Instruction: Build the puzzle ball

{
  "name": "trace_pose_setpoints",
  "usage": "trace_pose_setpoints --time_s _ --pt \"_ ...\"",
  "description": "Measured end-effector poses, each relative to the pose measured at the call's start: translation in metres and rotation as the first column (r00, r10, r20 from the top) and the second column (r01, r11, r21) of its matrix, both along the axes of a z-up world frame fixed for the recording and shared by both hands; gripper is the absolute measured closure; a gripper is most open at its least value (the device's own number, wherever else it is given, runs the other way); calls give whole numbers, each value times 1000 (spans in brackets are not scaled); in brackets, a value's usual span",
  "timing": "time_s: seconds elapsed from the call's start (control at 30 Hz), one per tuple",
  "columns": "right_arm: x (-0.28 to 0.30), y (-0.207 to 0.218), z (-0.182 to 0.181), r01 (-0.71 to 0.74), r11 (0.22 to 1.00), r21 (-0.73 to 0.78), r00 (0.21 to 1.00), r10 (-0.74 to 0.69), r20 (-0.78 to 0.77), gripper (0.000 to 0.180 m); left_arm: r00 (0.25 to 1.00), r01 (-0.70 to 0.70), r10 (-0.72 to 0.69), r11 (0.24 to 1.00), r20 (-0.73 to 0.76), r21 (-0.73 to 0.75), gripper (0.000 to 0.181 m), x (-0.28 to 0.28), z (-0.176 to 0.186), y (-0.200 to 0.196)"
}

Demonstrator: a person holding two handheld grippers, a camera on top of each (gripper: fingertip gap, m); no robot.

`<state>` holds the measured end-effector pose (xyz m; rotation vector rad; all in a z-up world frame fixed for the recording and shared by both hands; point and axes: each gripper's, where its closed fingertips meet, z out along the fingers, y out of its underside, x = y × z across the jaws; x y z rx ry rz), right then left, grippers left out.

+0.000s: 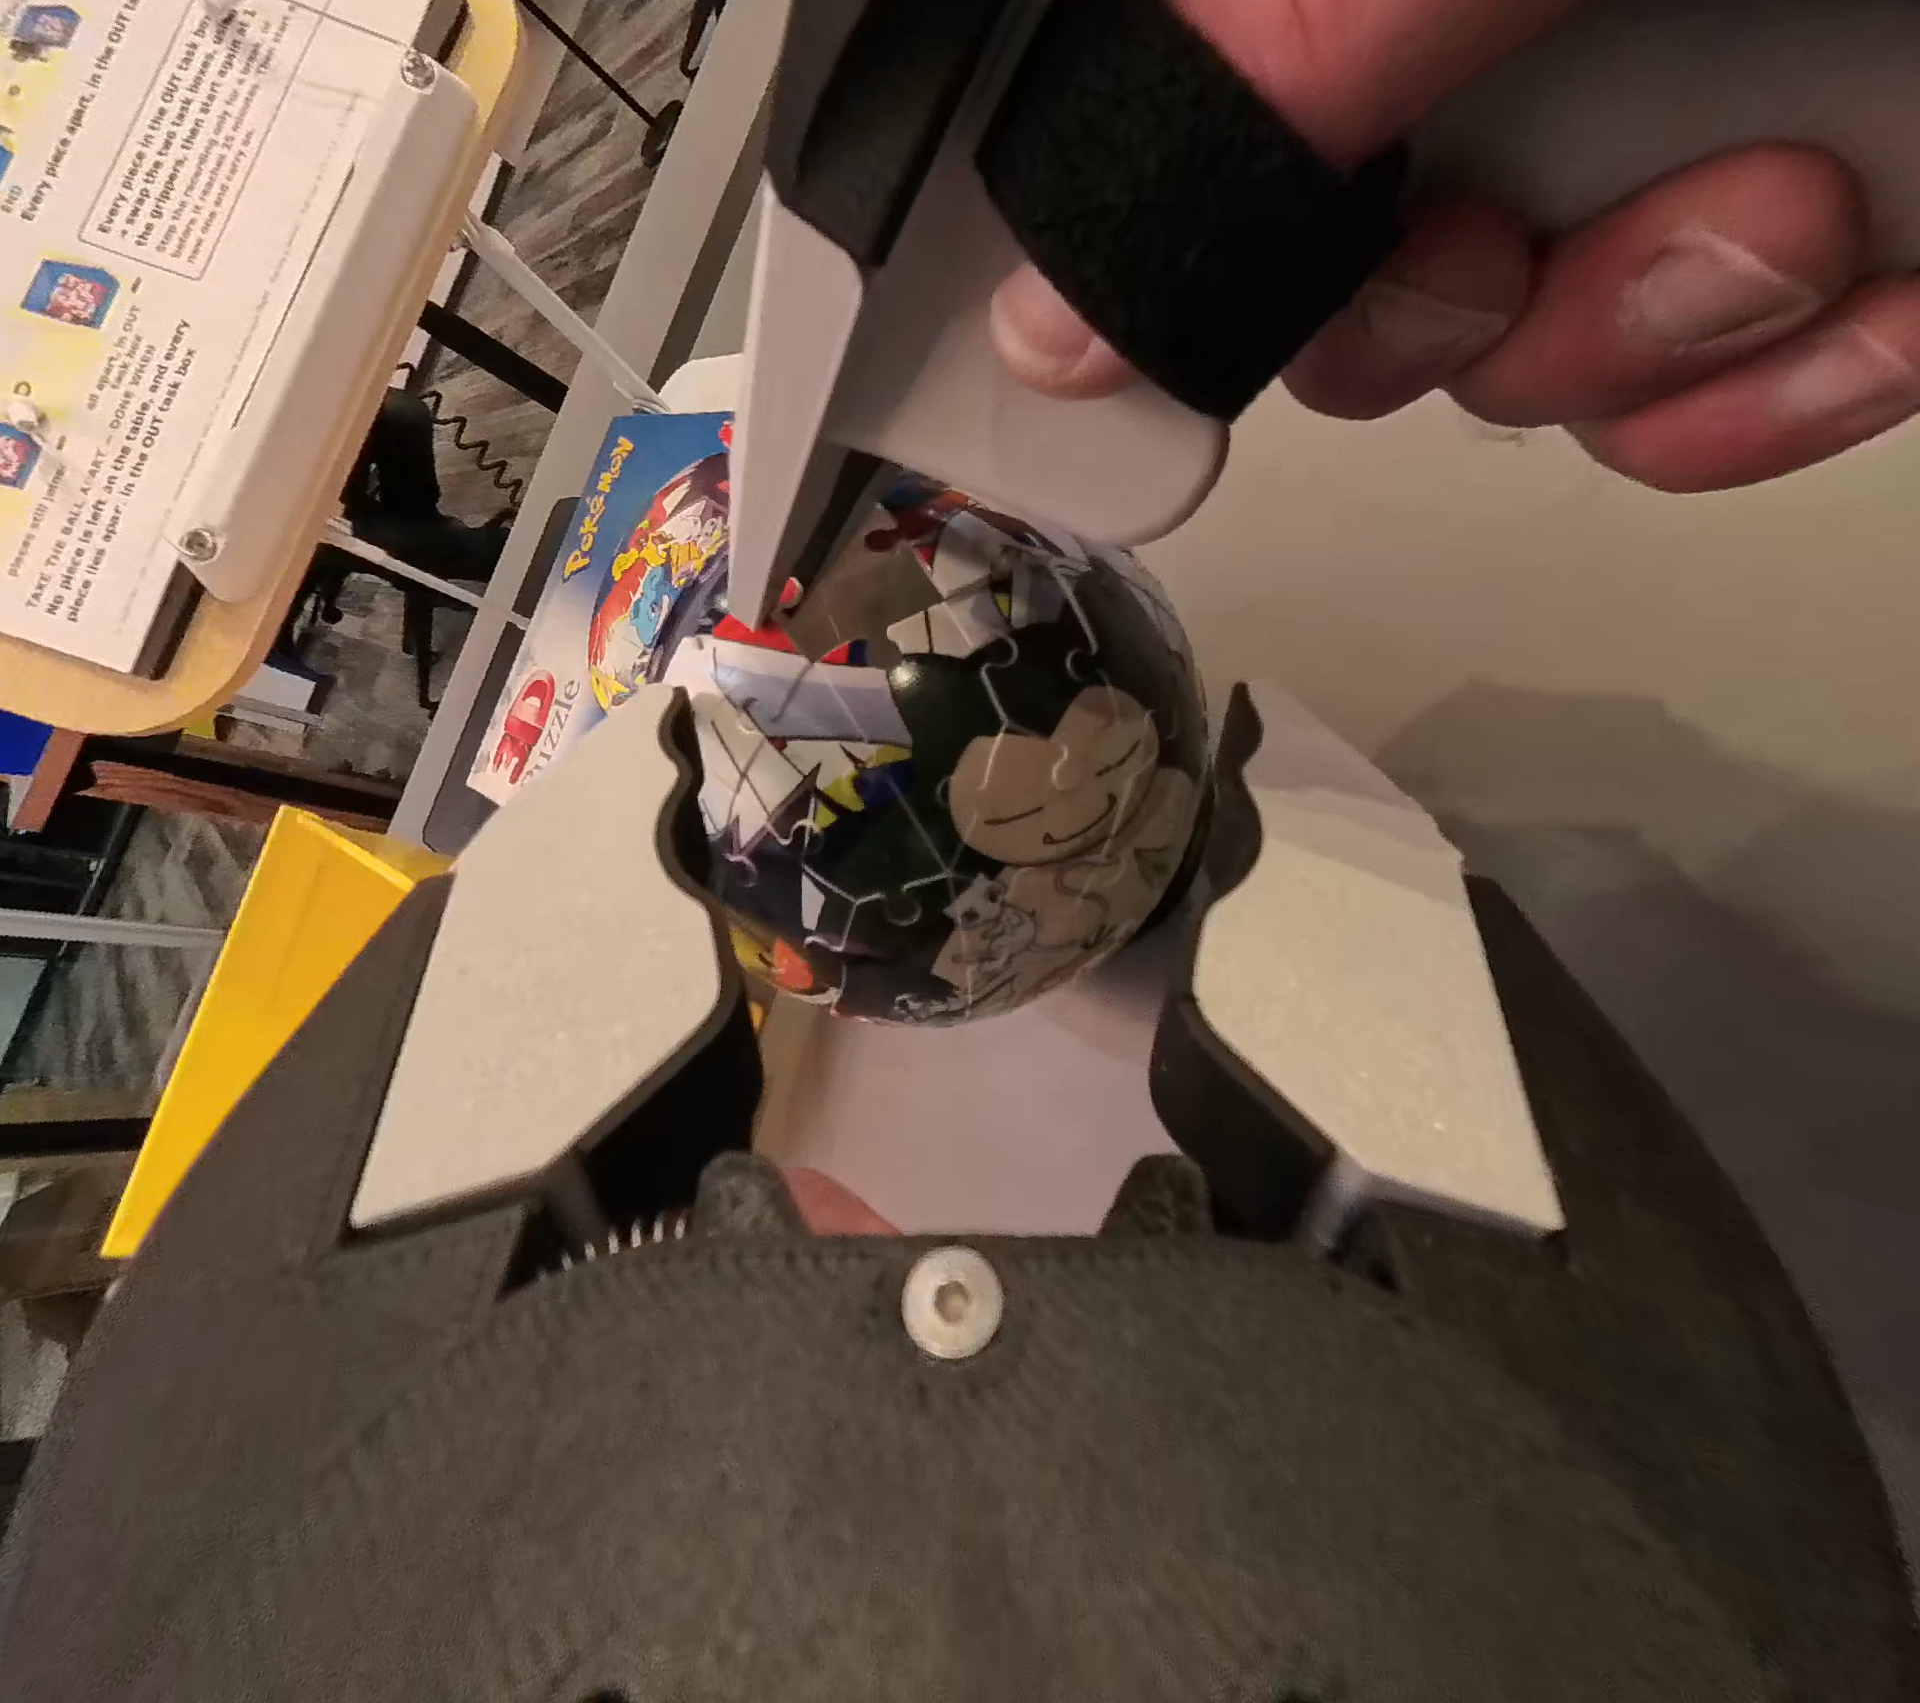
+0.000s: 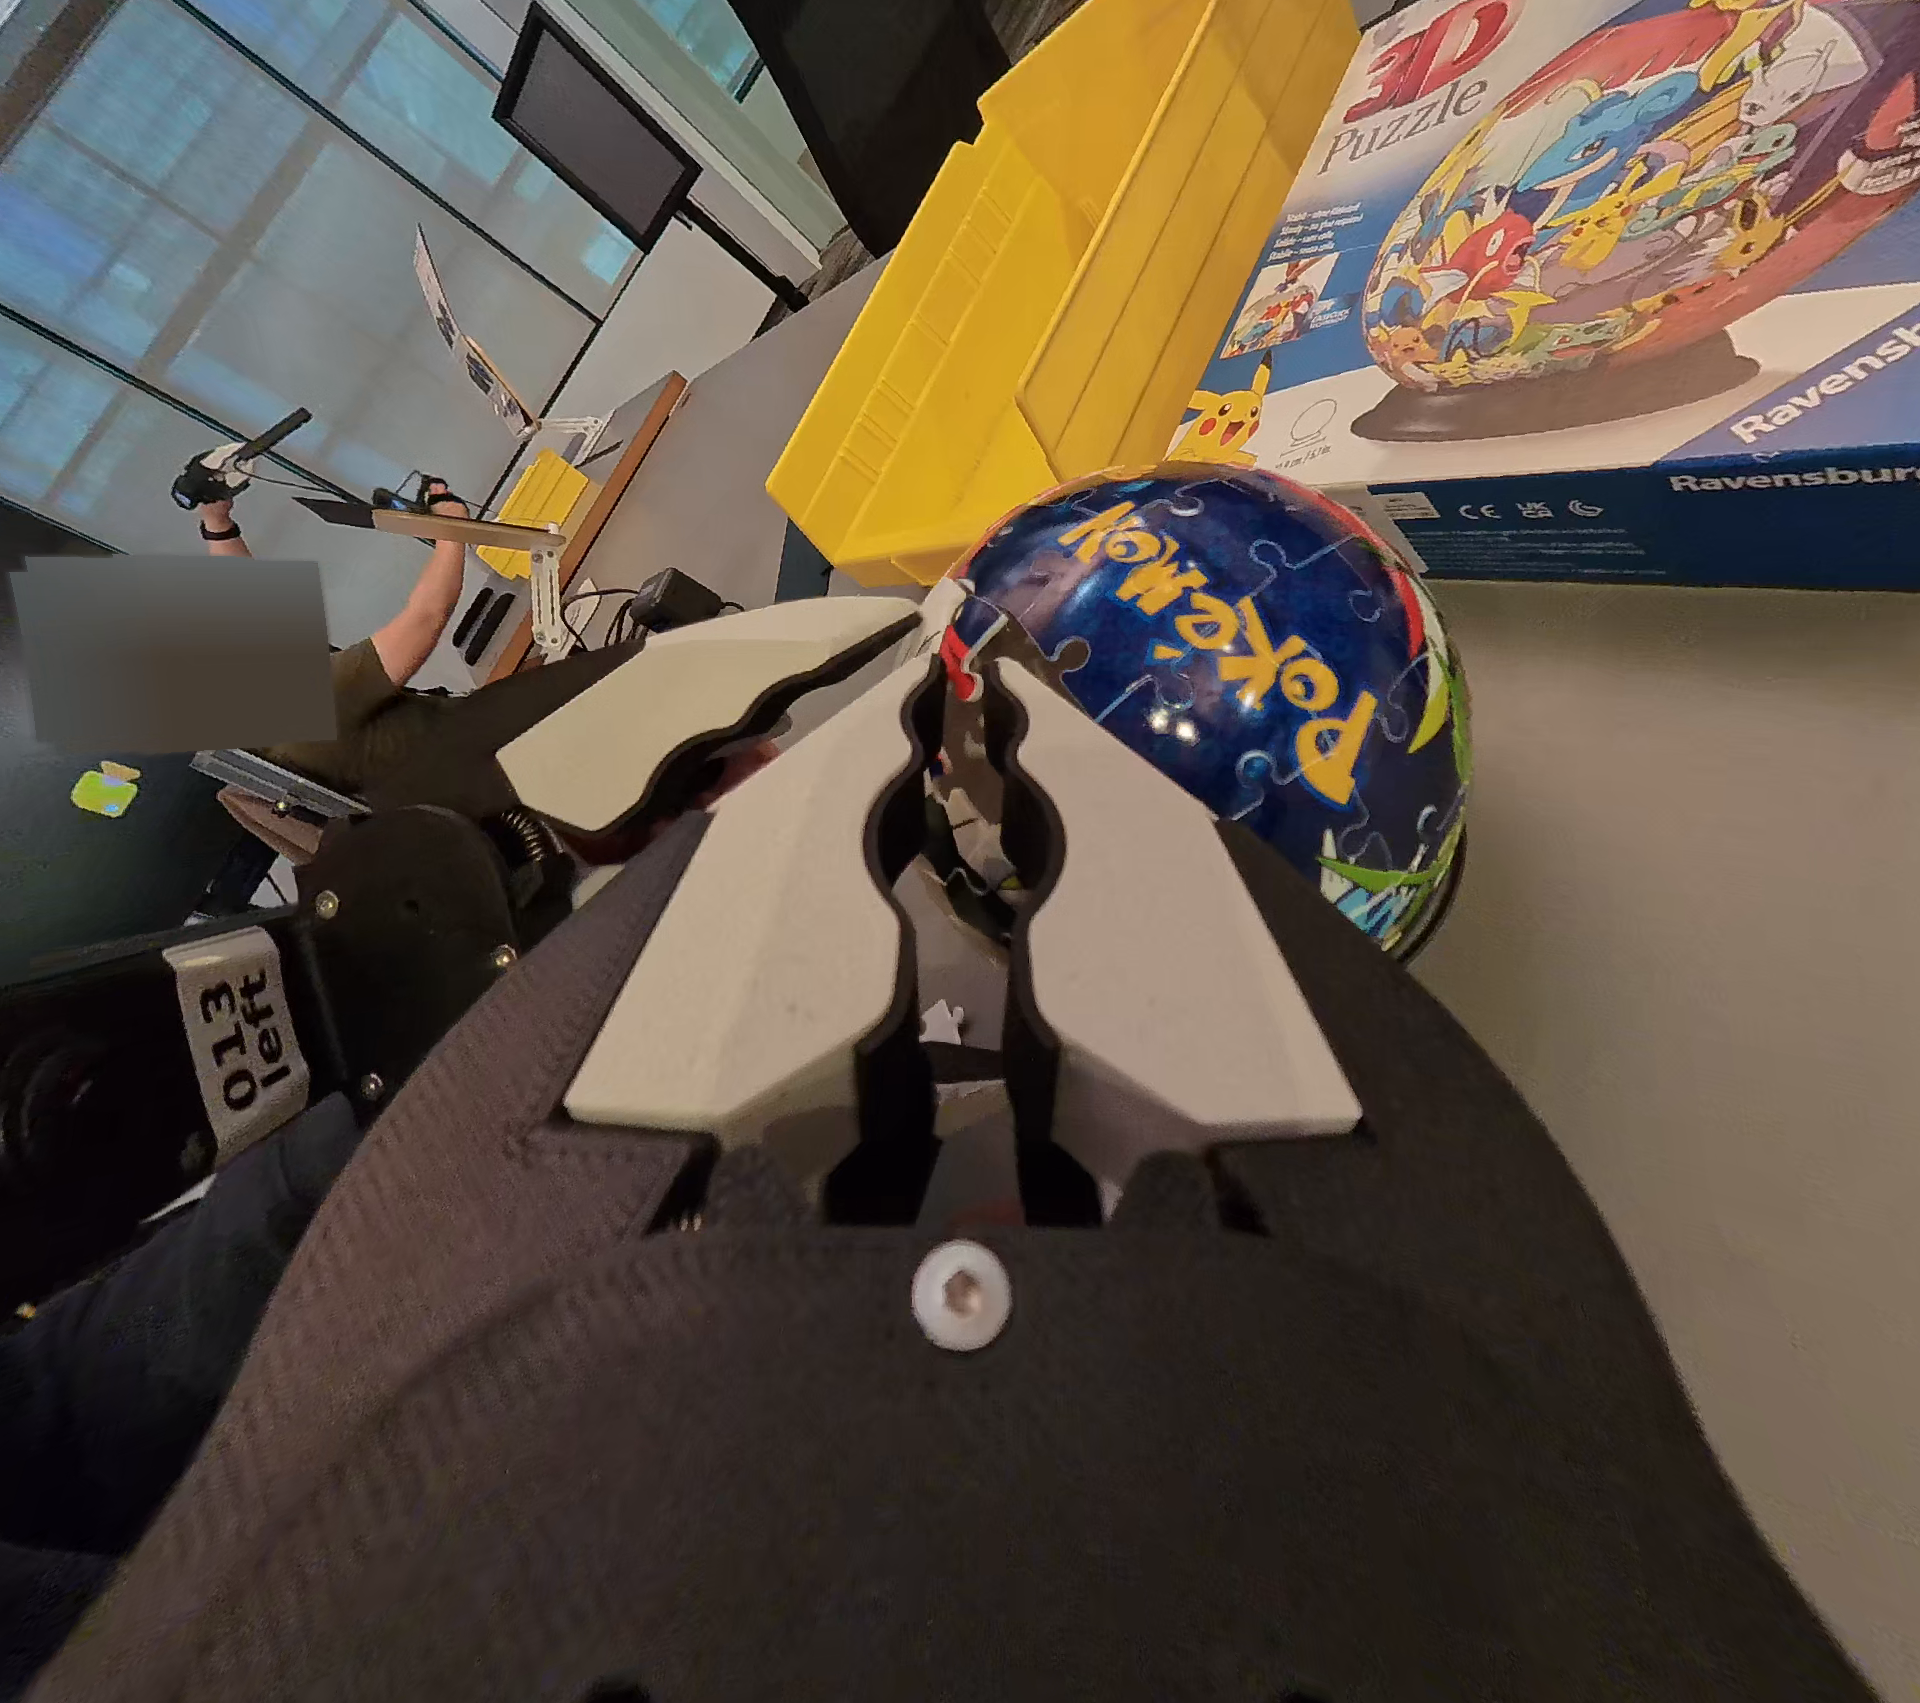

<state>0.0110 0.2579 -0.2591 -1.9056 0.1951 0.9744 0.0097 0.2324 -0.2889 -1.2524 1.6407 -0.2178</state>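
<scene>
The puzzle ball [image 1: 997, 801] is nearly whole, with a gap [image 1: 842, 604] at its upper left that shows the grey inside. My left gripper [image 1: 956, 718] is shut on the ball, one finger on each side. My right gripper [image 2: 968, 666] comes at the gap from above and is shut on a small red and white puzzle piece [image 2: 964, 674] at the gap's edge. In the right wrist view the blue side of the ball [image 2: 1226, 697] faces me. The right gripper [image 1: 774, 604] also shows in the left wrist view, held by a hand [image 1: 1558, 95].
The puzzle box [image 2: 1610, 199] lies just behind the ball, with a yellow bin [image 2: 1070, 251] beside it. An instruction board [image 1: 208, 251] stands at the left. A person [image 2: 405, 614] works at a far table. The pale table top [image 1: 1558, 614] lies to the right.
</scene>
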Motion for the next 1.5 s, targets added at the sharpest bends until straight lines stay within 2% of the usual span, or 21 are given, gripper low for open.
trace_pose_setpoints --time_s 0.27,0.33,0.4,0.5,0.57,0.7,0.8,0.93,1.07,1.2,1.43,1.5 --pt "5 -10 11 -28 999 38 999 26 41 165 1000 -4 5 1000 -19 21 87 0 -2 2" --pt "16 -10 19 -26 997 70 994 19 106 164 1000 -8 8 1000 -18 25 88 0 -1 2" --pt "23 -5 20 -71 995 74 975 54 218 153 1000 -10 11 999 -19 33 87 0 -2 2" --pt "37 8 27 -120 980 158 911 45 411 153 1000 -14 15 999 -22 43 86 0 -3 2" --pt "30 9 20 -231 968 101 858 154 490 151 1000 -17 18 999 -23 46 87 0 -3 2" --pt "22 8 8 -373 926 54 680 233 695 148 999 -21 23 998 -26 51 87 0 -3 3" --pt "17 4 0 -445 895 10 554 266 789 147 999 -22 23 998 -26 51 87 1 -3 3" --pt "16 6 -1 -472 882 3 468 248 848 149 999 -23 26 998 -39 61 86 1 -4 4" --pt "15 5 -2 -488 873 -16 430 256 866 155 998 -22 26 997 -57 79 85 1 -5 5" --pt "12 3 2 -512 859 -16 423 268 866 151 998 -19 25 996 -64 86 86 1 -5 5" --pt "15 5 0 -573 818 -50 265 243 933 153 997 -14 20 996 -69 91 87 0 -5 6" --pt "17 5 -2 -590 805 -66 196 221 955 154 997 -12 19 995 -75 97 88 -1 -5 6"
